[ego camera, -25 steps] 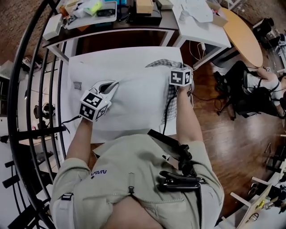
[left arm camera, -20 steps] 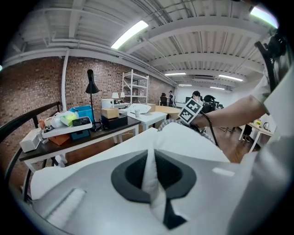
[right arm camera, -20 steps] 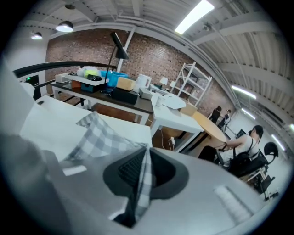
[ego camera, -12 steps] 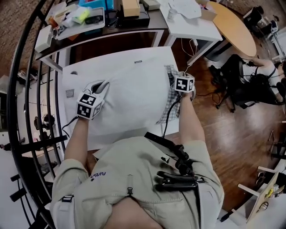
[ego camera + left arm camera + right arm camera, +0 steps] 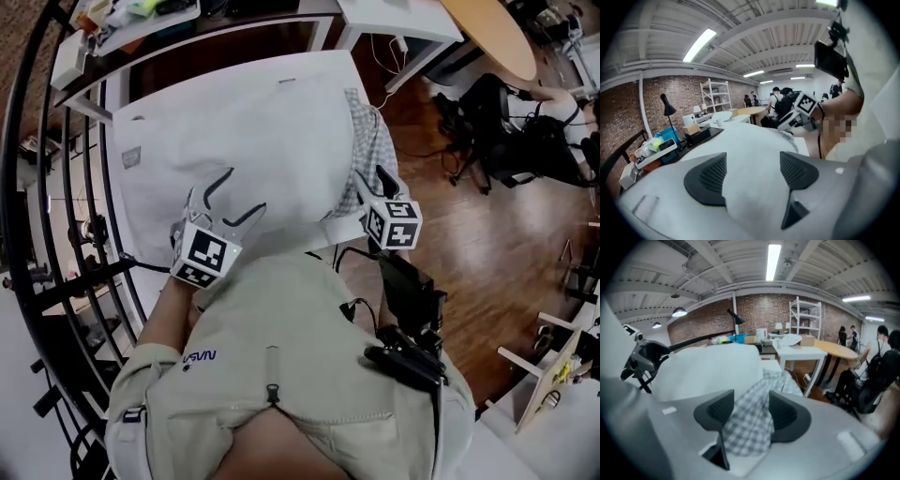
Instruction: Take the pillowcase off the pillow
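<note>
Lying across most of the white table (image 5: 187,89), the pillow (image 5: 272,150) in its white pillowcase (image 5: 225,131) is the largest thing, and its near side reaches the table's near edge, close to the person's body. Along the pillow's right end, at the table's right edge, a strip of checked cloth (image 5: 373,155) shows. I take it for the inner pillow coming out of the case's open end, though the frames do not settle that.

The left gripper (image 5: 236,195) sits over the near left part of the pillow. Its jaws have just been opening and now stand wide apart, with a fold of white cover bulging loose between them. The right gripper (image 5: 373,187) is at the near right corner. Its jaws have just been opening too, and the checked cloth lies slack between them, no longer pinched.

With both holds let go, the risk is the pillow slumping off the near or right edge, since it already overhangs there. A fresh grip could also catch both layers together, so pulling would drag the whole pillow rather than slide the case off.
</note>
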Tool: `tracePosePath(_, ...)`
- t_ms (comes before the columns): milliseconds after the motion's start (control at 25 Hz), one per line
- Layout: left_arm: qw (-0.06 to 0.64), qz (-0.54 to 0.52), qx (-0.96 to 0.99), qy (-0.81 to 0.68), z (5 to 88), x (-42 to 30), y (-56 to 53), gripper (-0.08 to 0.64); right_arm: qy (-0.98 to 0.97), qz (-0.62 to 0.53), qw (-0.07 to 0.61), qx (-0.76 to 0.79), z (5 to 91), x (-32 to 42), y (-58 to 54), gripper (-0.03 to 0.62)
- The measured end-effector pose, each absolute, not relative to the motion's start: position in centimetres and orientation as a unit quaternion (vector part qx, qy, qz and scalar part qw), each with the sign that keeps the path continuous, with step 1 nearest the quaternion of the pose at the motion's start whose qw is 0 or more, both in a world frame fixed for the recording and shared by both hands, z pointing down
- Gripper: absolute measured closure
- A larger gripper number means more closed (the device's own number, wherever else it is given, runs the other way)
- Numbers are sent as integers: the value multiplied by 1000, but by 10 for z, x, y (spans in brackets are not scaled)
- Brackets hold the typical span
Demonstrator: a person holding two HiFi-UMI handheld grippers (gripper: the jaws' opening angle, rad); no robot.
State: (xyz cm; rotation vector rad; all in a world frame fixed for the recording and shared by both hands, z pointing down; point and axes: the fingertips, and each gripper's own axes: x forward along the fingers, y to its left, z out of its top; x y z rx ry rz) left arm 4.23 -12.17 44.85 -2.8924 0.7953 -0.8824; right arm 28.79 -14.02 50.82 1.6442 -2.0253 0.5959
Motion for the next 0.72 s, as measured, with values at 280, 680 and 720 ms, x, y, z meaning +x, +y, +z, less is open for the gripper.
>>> tracePosePath(280,25,-384,-892,236,547,49,-100,329,-722,210,363,550,597,244,-69,498)
tracePosePath(680,9,-301,-899,319,484,32,-147,507,-602,185,436,642,614,363,-67,580)
tracePosePath(720,6,-304,-898,319,489,35,-146,502,-602,190,445,636,626,366,-68,580)
